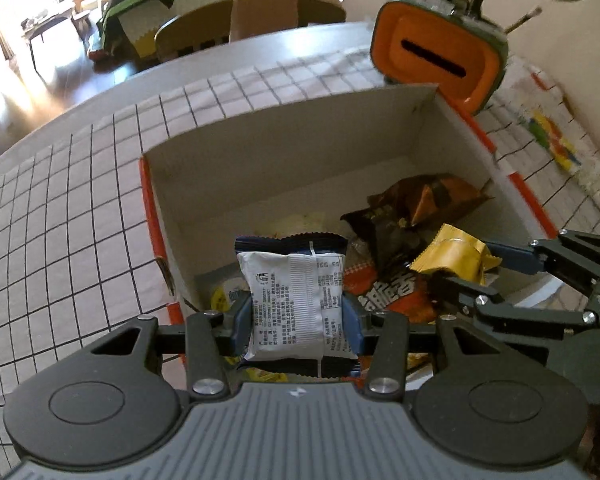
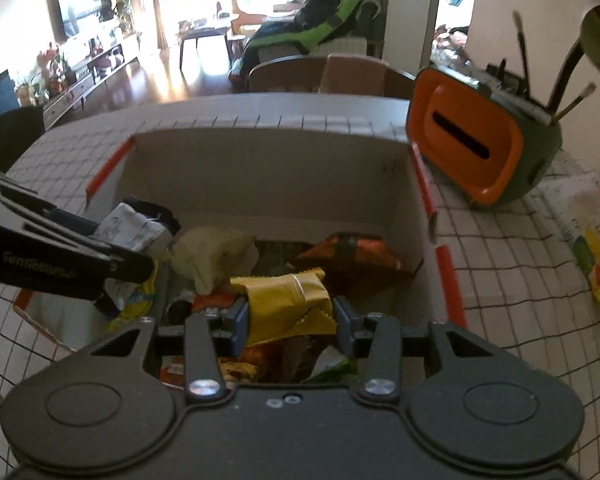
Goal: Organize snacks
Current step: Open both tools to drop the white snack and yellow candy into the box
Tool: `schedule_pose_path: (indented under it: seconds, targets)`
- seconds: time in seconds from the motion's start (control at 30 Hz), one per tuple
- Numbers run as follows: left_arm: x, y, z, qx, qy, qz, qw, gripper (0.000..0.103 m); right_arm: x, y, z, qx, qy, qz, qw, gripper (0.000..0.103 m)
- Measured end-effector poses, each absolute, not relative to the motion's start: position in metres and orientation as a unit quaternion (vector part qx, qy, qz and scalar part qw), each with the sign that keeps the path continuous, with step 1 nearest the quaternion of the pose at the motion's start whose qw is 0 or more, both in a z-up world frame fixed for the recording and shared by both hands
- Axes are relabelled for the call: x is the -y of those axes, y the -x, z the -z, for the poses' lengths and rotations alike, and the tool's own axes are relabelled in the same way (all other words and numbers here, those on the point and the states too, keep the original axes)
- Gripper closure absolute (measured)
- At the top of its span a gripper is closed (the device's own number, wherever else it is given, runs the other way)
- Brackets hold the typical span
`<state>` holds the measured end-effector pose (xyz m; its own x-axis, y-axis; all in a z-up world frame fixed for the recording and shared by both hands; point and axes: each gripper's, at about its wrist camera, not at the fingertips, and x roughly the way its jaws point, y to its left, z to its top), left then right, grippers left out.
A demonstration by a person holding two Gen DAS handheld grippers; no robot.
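left gripper (image 1: 296,316): clamps white-and-navy snack packet (image 1: 296,300), print legible only here | right gripper (image 2: 290,318): pinches yellow packet (image 2: 288,296) over box (image 2: 268,160)

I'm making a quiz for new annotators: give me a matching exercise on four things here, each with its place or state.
Things:
1. white-and-navy packet
2. yellow packet
3. brown-and-orange bag
4. orange-faced container

Places or states:
A. lying in the cardboard box, held by nothing
B. gripped in the right claw
C. on the grid tablecloth beyond the box
D. gripped in the left claw

Pairs: 1-D, 2-B, 3-A, 4-C
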<state>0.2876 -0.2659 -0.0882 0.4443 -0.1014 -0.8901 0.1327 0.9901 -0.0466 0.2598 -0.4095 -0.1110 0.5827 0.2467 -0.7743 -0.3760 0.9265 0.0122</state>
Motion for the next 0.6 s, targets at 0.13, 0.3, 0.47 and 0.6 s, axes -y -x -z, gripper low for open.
schedule_pose_path:
  seconds: [0.13,0.3,0.47,0.6]
  targets:
    - [0.271,-0.291,0.099,-0.535,-0.026,0.068,0.842,0.057,0.404,-0.258,0.119,-0.43,0.09,-0.188,0.878,0.06]
    - [0.273,-0.292,0.107,-0.54,-0.032,0.066,0.838,0.057,0.403,-0.262,0.12,-0.433,0.097,-0.196,0.874,0.058]
    - [0.273,-0.291,0.107,-0.536,-0.032,0.069,0.841,0.057,0.406,-0.261,0.117,-0.429,0.096,-0.199,0.876,0.057]
    - [0.272,-0.286,0.102,-0.527,-0.033,0.071,0.847,0.054,0.407,-0.26,0.114,-0.423,0.092,-0.201,0.879,0.049]
